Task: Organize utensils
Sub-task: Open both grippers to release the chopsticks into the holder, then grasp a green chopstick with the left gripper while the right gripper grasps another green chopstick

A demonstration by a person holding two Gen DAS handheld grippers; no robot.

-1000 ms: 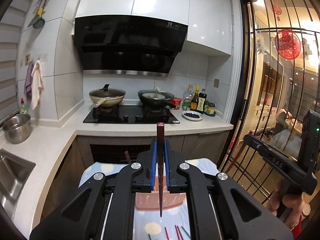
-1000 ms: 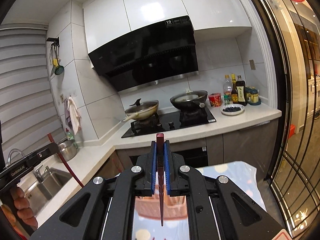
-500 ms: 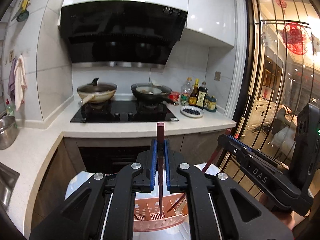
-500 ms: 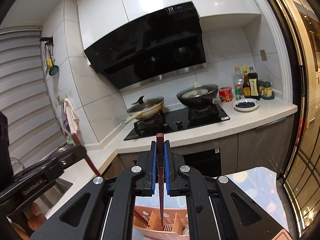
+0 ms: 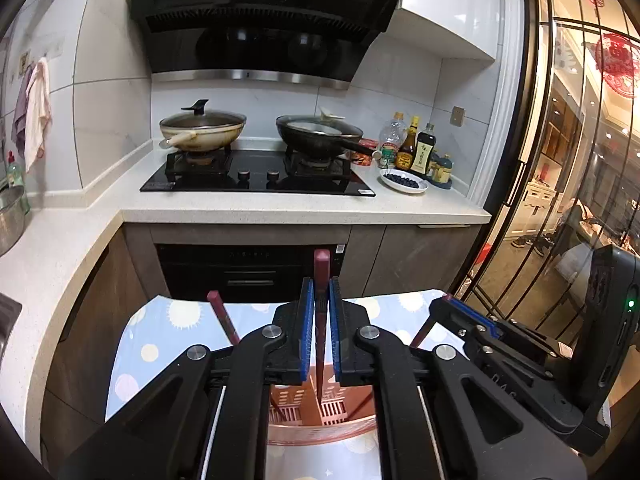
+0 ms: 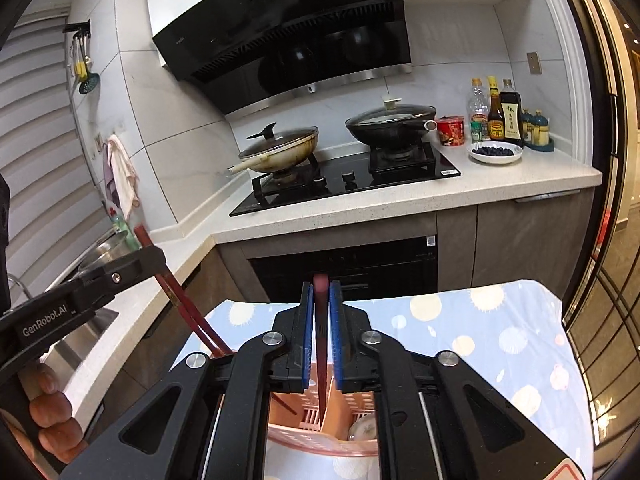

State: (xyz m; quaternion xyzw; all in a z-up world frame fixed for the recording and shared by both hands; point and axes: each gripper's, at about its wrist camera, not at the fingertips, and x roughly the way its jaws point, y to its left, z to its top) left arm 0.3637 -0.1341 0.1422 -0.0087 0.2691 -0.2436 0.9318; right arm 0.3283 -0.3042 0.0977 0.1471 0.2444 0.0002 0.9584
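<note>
Both grippers, left (image 5: 319, 322) and right (image 6: 321, 330), are clamping dark red chopsticks (image 5: 320, 312) upright between blue pads (image 5: 307, 332), tips dipping inside the pink slotted plastic basket (image 5: 320, 426).

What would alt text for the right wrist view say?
A black gripper pinches a dark red chopstick upright over a pink utensil basket on a spotted blue cloth. Behind, two lidded pans sit on a stove; a second gripper holds another chopstick at left.
</note>
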